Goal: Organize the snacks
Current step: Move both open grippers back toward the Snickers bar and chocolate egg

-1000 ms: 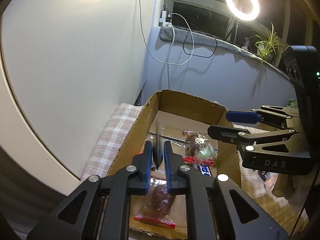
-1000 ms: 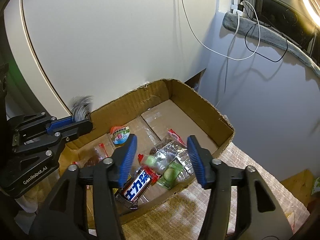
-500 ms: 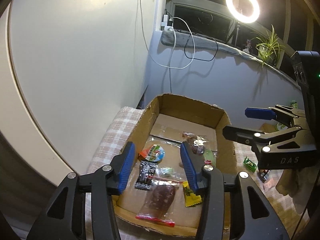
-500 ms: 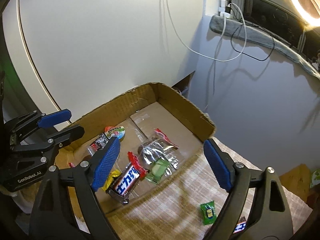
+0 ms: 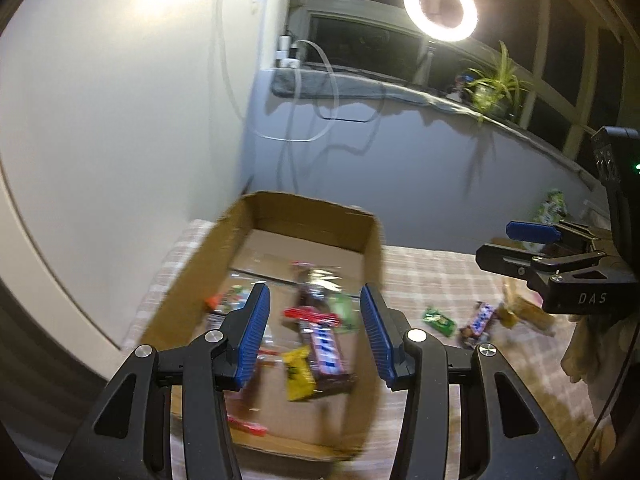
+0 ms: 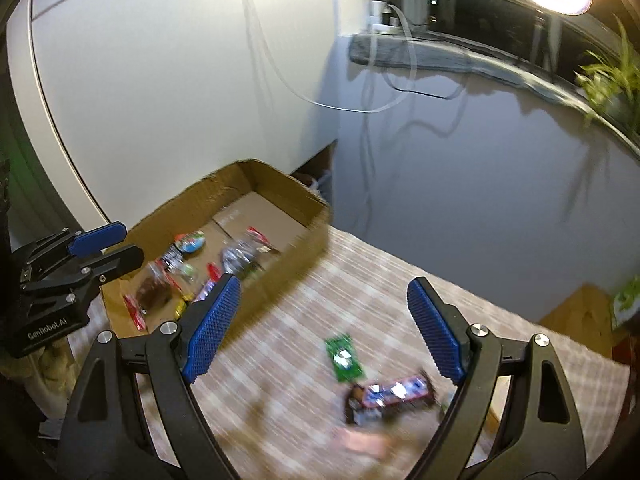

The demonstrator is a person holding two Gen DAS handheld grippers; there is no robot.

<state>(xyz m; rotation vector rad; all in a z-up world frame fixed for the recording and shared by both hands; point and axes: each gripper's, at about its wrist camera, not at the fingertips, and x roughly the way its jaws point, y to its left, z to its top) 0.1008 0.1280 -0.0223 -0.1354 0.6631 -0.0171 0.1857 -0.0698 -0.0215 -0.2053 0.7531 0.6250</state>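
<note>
An open cardboard box (image 5: 192, 280) stands on the checked cloth (image 5: 432, 280) and holds several snacks, among them a blue-and-white bar (image 5: 326, 346) and a yellow packet (image 5: 298, 368). My left gripper (image 5: 313, 294) hovers open above the box's near half with nothing between its pads. My right gripper (image 6: 324, 284) is wide open over the cloth, right of the box (image 6: 288, 264). Below it lie a green packet (image 6: 344, 356) and a dark bar with a blue label (image 6: 394, 394). Each gripper shows at the edge of the other's view, right (image 5: 494, 244) and left (image 6: 132, 244).
A white wall rises behind and left of the box, with cables hanging down it. A ring light (image 5: 440, 6) and a potted plant (image 5: 496, 88) stand on the sill behind. A brown board (image 6: 580, 312) and a green bag (image 5: 554, 206) lie at the cloth's far right.
My left gripper opened and let a clear packet go into the box. The right gripper widened. Both drew back and to the right, bringing the loose snacks on the cloth into view.
</note>
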